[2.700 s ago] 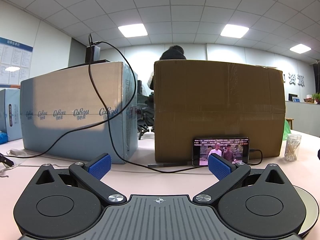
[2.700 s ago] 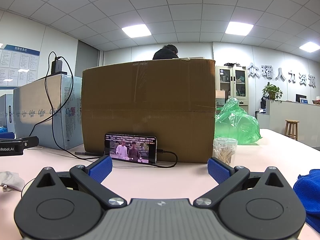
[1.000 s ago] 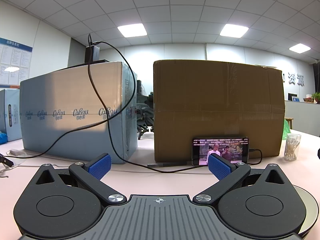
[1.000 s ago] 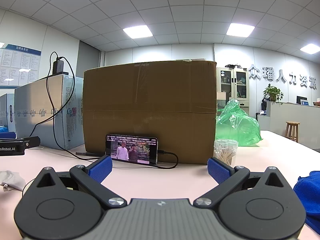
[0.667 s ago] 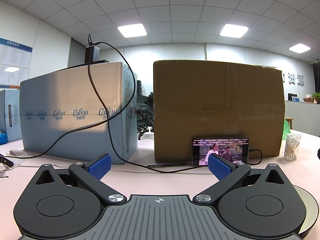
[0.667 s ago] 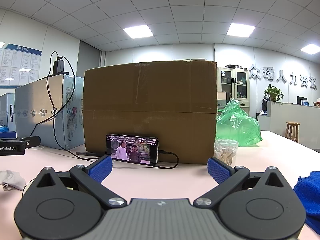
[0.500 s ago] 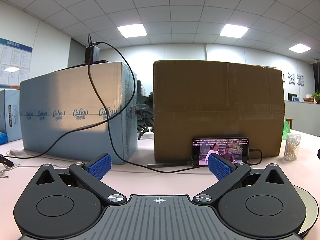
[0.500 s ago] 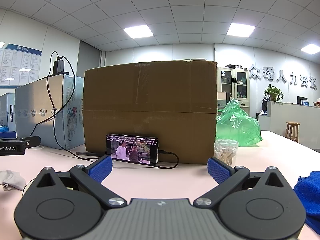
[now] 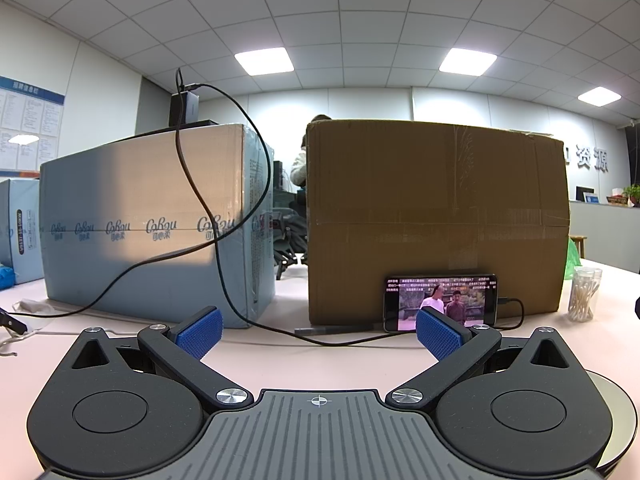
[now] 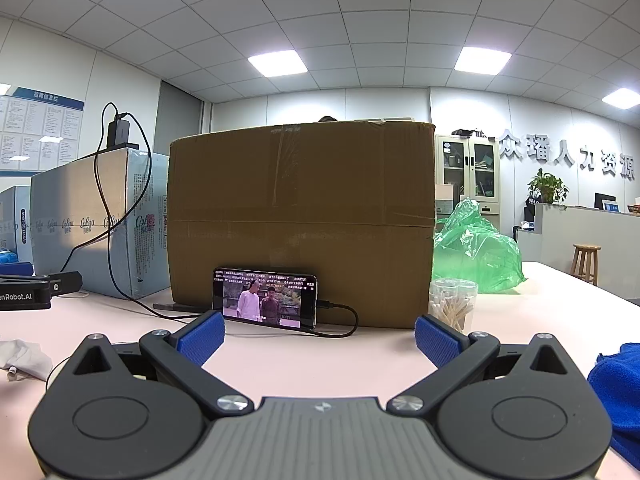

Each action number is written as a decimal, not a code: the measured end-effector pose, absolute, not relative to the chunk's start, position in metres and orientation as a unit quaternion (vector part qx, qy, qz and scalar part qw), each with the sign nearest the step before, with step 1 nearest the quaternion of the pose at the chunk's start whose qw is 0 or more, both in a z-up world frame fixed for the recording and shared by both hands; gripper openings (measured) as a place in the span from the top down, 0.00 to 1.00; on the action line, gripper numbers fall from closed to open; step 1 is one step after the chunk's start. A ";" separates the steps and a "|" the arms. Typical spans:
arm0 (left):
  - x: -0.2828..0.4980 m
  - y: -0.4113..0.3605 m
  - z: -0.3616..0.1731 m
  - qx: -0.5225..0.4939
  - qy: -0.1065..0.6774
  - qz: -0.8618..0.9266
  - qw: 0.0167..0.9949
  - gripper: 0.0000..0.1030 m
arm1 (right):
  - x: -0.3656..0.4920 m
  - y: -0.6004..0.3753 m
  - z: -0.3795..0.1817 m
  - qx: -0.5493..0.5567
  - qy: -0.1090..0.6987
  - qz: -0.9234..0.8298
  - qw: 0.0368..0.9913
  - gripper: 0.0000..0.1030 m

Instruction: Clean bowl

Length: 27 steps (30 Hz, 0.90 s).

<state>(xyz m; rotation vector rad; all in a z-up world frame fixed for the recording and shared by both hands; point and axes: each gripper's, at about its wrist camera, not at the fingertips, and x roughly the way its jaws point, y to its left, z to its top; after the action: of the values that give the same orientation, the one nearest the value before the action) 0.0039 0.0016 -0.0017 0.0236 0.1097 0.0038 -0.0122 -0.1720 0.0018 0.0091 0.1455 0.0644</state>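
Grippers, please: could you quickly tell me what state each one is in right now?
Left gripper: open, holding nothing.
Right gripper: open, holding nothing.

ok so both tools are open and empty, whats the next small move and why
Probably swing the right tool toward the blue cloth at its right and grasp it: both tools hold nothing, and the bowl lies under the left tool, unwiped.

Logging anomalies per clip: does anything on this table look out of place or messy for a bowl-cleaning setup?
A phone playing video leans against the brown carton, its cable trailing across the pink table. A crumpled tissue lies at the left. Both the left gripper and right gripper rest open and empty.
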 end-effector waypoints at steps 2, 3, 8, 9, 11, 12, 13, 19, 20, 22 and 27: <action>0.004 0.002 -0.002 0.012 0.055 0.002 0.998 0.00 | -0.012 -0.172 0.002 0.004 0.073 0.032 0.997 0.00; 0.004 0.002 -0.002 0.012 0.055 0.002 0.998 0.00 | -0.012 -0.172 0.001 0.004 0.073 0.032 0.997 0.00; 0.005 0.002 -0.002 0.011 0.055 0.002 0.998 0.00 | -0.011 -0.172 0.001 0.004 0.074 0.032 0.997 0.00; 0.005 0.002 -0.001 0.011 0.055 0.002 0.998 0.00 | -0.011 -0.171 0.001 0.004 0.074 0.032 0.997 0.00; 0.005 0.002 -0.001 0.011 0.056 0.002 0.998 0.00 | -0.011 -0.172 0.001 0.005 0.074 0.033 0.997 0.00; 0.005 0.002 -0.001 0.011 0.056 0.002 0.998 0.00 | -0.011 -0.172 0.001 0.005 0.074 0.033 0.997 0.00; 0.004 0.002 -0.001 0.011 0.055 0.002 0.998 0.00 | -0.011 -0.171 0.001 0.005 0.074 0.033 0.997 0.00; 0.003 0.001 -0.001 0.012 0.055 0.002 0.998 0.00 | -0.012 -0.172 0.001 0.005 0.072 0.033 0.997 0.00; 0.003 0.001 -0.001 0.012 0.055 0.002 0.998 0.00 | -0.012 -0.172 0.001 0.005 0.073 0.033 0.997 0.00; 0.003 0.001 -0.001 0.012 0.055 0.002 0.998 0.00 | -0.012 -0.172 0.001 0.005 0.073 0.034 0.997 0.00; 0.002 0.000 -0.001 0.012 0.054 0.002 0.998 0.00 | -0.012 -0.172 0.001 0.005 0.072 0.034 0.997 0.00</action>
<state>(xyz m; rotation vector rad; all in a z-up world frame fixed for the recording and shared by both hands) 0.0024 -0.0001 -0.0014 0.0242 0.1080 0.0040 -0.0120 -0.1721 0.0009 0.0096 0.1449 0.0679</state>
